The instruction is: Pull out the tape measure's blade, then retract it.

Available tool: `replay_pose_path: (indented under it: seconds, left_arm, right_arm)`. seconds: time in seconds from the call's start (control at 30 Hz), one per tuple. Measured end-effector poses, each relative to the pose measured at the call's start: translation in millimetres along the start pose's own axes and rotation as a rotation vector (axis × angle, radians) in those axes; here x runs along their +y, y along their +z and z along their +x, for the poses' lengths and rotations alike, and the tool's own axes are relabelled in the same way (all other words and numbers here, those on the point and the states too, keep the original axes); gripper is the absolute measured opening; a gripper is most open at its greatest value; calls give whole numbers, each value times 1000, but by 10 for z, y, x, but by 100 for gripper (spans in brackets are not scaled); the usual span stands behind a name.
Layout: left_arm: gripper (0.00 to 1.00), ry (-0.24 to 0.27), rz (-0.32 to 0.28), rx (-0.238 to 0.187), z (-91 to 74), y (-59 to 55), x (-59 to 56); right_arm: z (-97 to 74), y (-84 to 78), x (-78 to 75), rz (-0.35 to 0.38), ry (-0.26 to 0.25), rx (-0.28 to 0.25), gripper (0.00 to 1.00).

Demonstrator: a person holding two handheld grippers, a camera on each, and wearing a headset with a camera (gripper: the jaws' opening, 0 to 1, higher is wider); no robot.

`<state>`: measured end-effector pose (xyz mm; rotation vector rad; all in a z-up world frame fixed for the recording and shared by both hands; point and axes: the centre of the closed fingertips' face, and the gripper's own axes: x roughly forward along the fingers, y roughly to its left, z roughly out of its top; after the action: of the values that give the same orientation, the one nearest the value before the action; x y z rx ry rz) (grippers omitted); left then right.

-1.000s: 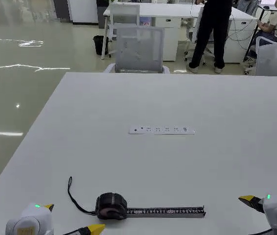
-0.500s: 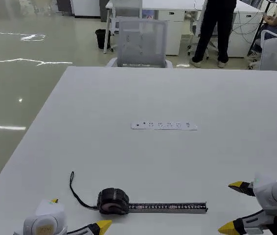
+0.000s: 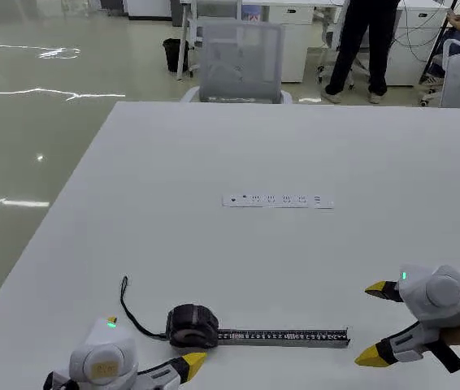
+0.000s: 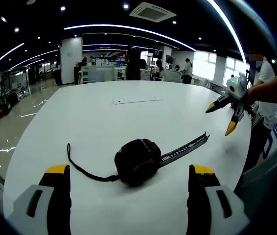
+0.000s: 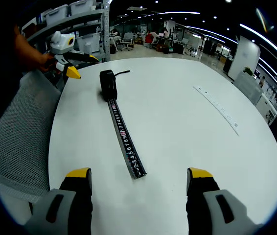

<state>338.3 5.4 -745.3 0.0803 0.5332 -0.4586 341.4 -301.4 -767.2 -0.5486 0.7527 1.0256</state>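
Closing on the pulled-out blade [image 3: 283, 336], my right gripper [image 3: 370, 322] has drawn in beside its tip, left gripper [image 3: 153, 341] near the tape measure [image 3: 193, 325] on the surface [image 3: 214, 162]; both jaws gape empty. Retraction probably comes next.

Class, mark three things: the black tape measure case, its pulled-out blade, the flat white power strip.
Black tape measure case [image 3: 192, 325]: head view, top of housing.
Pulled-out blade [image 5: 124, 139]: right gripper view, mid-length.
Flat white power strip [image 3: 277, 201]: head view, centre.

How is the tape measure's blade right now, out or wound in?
Out: the blade lies flat on the table, stretching from the case.
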Motion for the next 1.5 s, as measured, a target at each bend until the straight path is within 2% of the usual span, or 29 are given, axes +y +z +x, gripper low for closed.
replay_pose_path:
  seconds: [0.17,0.37,0.6,0.9,0.97,1.2,1.43,1.5]
  left_arm:
    - [99,18,-20,-11,23,26,-17]
    - [99,31,-10,-12,72,42,-24]
    - [99,66,-21,-16,149,80,38]
    - [99,73,-36,-6,259,32,1]
    - [99,68,-32,-16,270,32,-23]
    - [99,66,-38,2,313,-25,-53]
    - [99,64,-38,-6,334,-27,-79]
    - [99,65,-41,-4,348,-34,-76]
  right_arm:
    - [64,-16,13,-50,23,39,78]
    - [128,-22,-29,-99,48,75,73]
    - [216,-77,-32,-122,100,114,60]
    - [394,-186,57,-162,157,174,47]
    - [427,-201,59,-170,161,181,45]
    - [502,-324,50,-164,171,219,33]
    - [538,-342,37,-159,167,222,27]
    - [553,-359,37,-165,166,227,23]
